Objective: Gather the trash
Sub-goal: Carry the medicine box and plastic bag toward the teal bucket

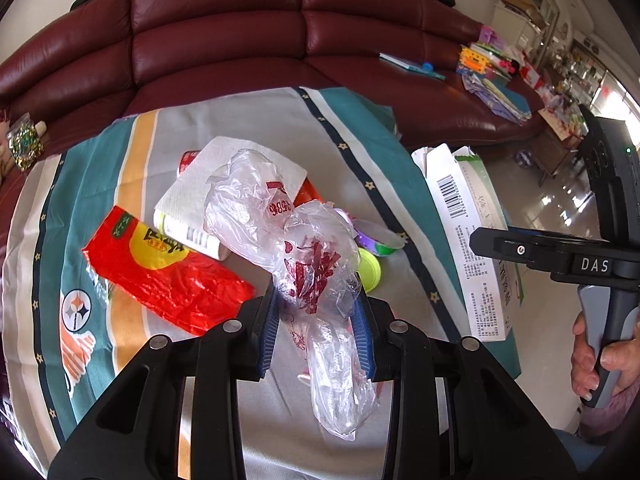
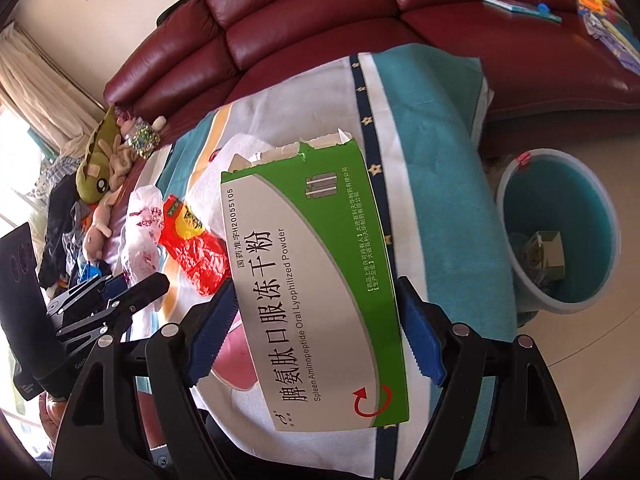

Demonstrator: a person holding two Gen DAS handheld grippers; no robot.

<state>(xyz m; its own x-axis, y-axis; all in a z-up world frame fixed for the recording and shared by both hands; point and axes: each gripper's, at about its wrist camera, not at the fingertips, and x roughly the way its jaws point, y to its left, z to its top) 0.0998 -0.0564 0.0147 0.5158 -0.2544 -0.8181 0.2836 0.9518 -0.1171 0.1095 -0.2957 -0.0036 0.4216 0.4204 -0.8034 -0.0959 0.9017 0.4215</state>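
Crumpled clear plastic bag (image 1: 316, 276) with red print, pinched between blue pads. Torn-open green-and-white medicine box (image 2: 316, 280) clamped flat, bin (image 2: 560, 232) at three o'clock.

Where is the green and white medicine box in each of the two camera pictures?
Left wrist view: the medicine box is at the right, seen from its white barcode side, with the right gripper's finger across it.
Right wrist view: the medicine box fills the centre, green face up, between the right gripper pads.
Shared landmark: the red snack bag on the cloth.
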